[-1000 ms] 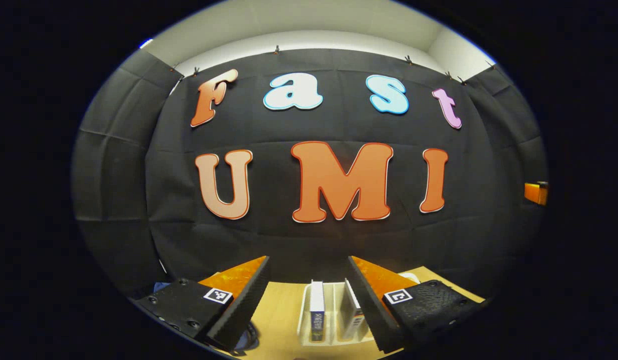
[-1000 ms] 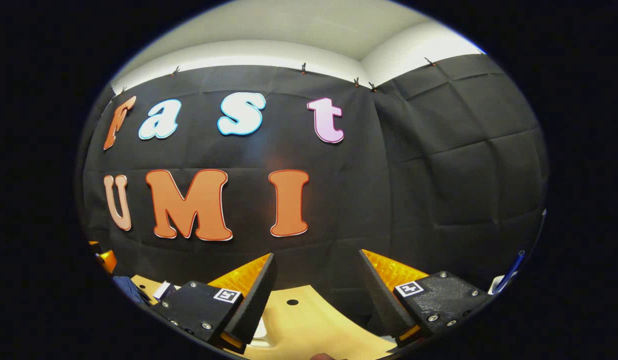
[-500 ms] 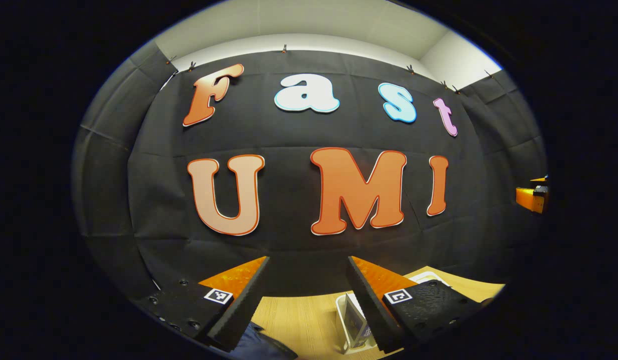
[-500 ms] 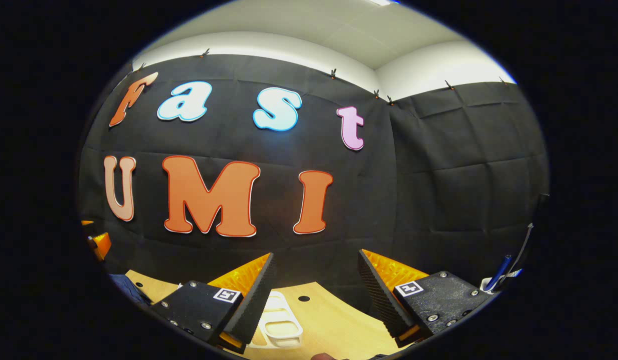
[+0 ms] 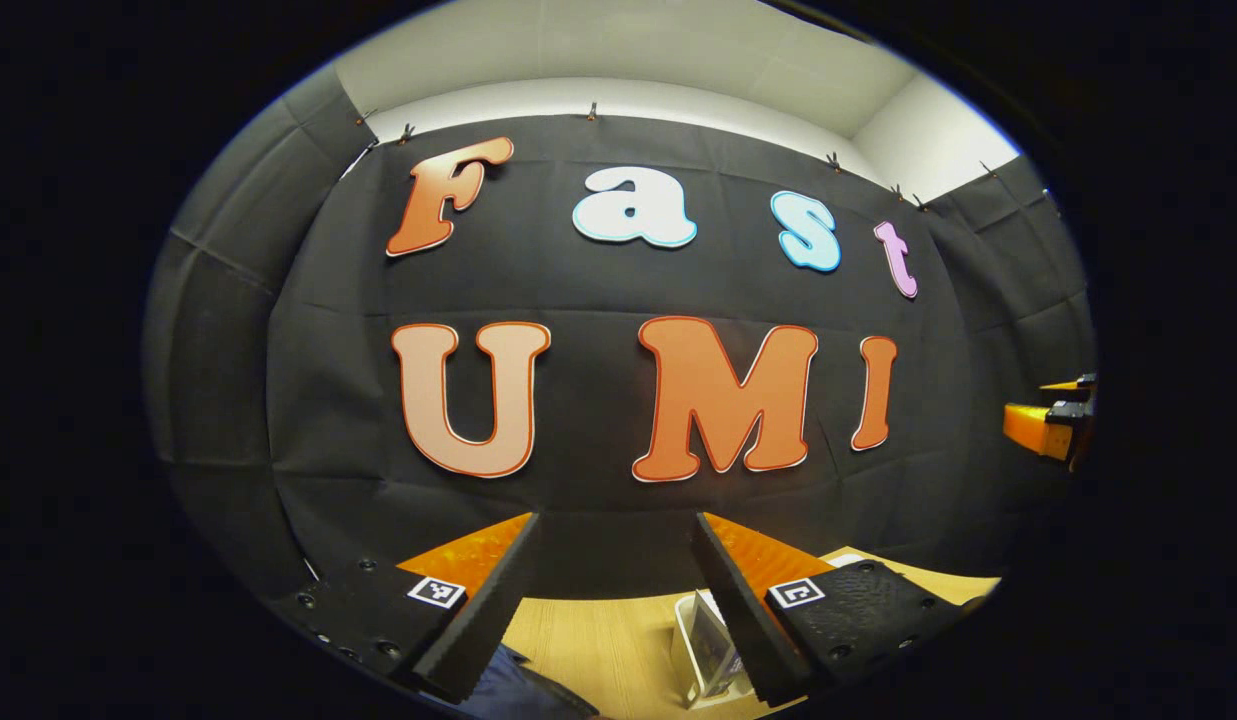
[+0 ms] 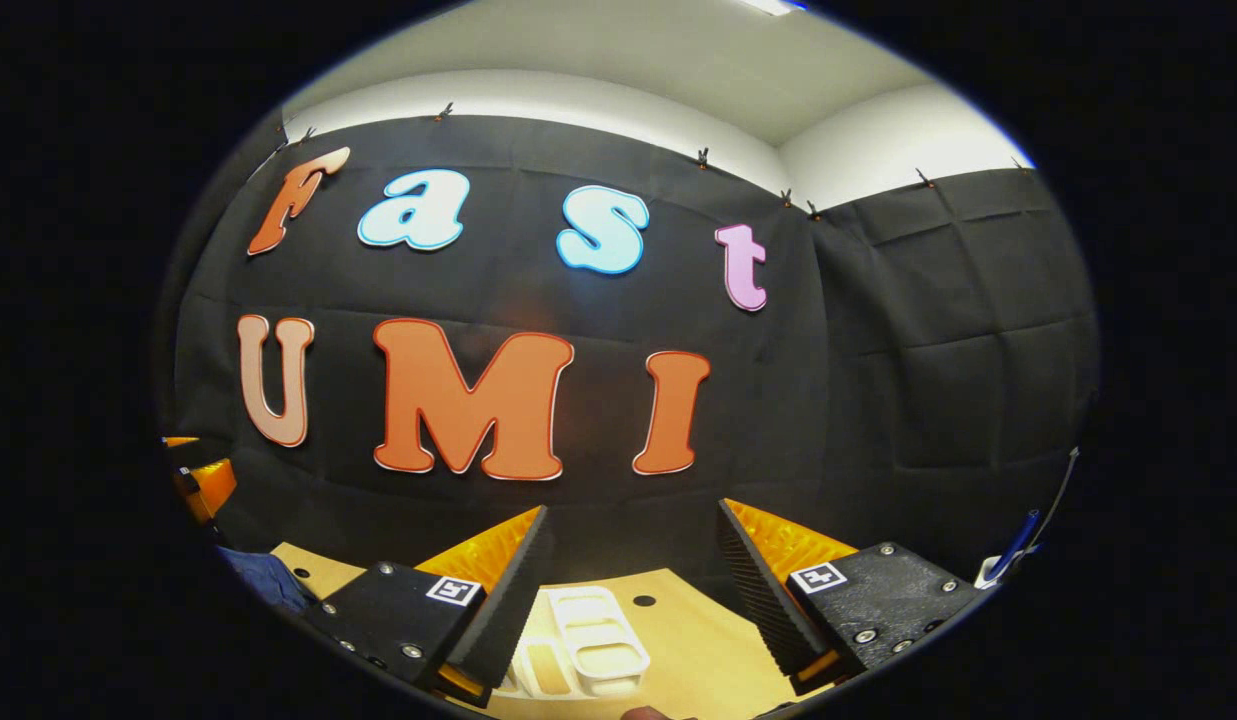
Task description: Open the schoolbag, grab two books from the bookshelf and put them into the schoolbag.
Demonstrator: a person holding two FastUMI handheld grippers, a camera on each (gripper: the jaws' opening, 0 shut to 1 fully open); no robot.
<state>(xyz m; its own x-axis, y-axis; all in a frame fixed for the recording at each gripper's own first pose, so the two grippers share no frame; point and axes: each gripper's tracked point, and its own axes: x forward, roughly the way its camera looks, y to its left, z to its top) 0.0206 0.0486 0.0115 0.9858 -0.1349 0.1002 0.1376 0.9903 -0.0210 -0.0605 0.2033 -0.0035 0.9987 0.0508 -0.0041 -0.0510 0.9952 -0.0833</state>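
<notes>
Left gripper (image 5: 613,590): held level and aimed at the booth wall, fingers spread wide with nothing between them.
Right gripper (image 6: 628,585): likewise raised, fingers apart and empty; in the left gripper view it pokes in far to the right (image 5: 1043,428), well off from the left tool.
Schoolbag (image 5: 523,690): a dark blue fabric corner lies low and just left of the left gripper's fingers, right under the left finger's tip; in the right gripper view a blue patch (image 6: 268,580) sits far off to the left. Whether it is zipped cannot be told.
Bookshelf (image 5: 708,650): a pale plastic rack stands on the wooden table (image 5: 598,640), low and just inside the left gripper's right finger; a book (image 5: 716,640) stands upright in it, leaning a little. In the right gripper view the rack (image 6: 588,645) lies below and slightly left of the gap between the fingers, its slots running away from the tool.
Key relation: both targets sit beneath the raised tools. The bag appears nearer the left gripper, the rack reachable by either.
Likely next: a downward tilt toward the bag to open it, since no book is yet held.
</notes>
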